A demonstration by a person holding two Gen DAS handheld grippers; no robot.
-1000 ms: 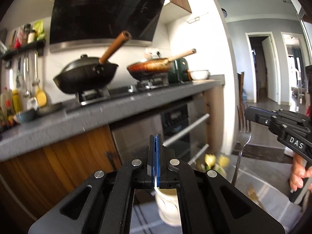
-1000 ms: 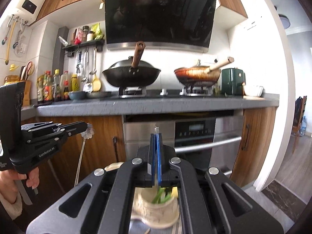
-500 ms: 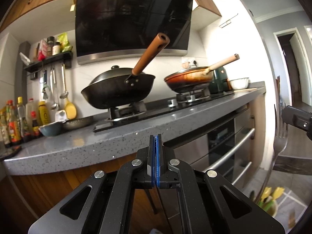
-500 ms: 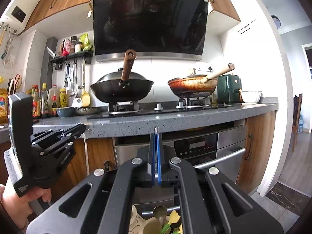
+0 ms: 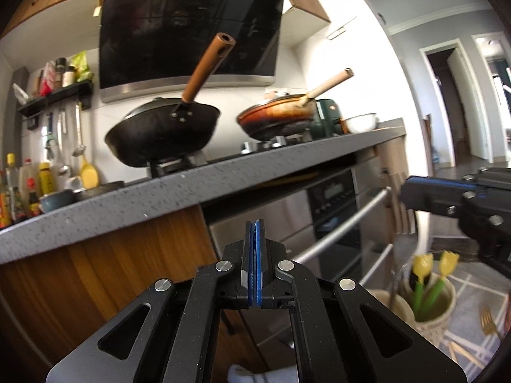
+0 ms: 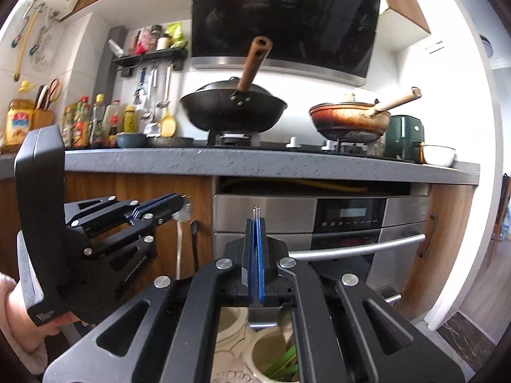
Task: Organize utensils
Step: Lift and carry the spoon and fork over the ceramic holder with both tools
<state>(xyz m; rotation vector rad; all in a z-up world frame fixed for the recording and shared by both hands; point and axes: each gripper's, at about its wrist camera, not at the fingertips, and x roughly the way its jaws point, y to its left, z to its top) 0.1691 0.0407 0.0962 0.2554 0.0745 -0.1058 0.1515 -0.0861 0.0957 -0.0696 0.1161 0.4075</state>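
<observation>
While both hands are holding their tools roughly level below the front edge of the counter [image 6: 255,162], the left gripper [image 5: 254,233] is clamping shut on a pale utensil handle [image 6: 179,242] that's hanging down from its tips. The right gripper [image 6: 256,223] is pinching a fork [image 5: 403,249], tines up, with the handle dropping toward the cream utensil holder [image 5: 431,306] with yellow-tipped green utensils, sitting low in front of the oven [image 6: 348,223].

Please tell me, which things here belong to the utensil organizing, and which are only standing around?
Belong: fork in right claw; white-handled utensil in left claw; ceramic holder.
Only around: black wok; brown pan; sauce bottles; oven.
</observation>
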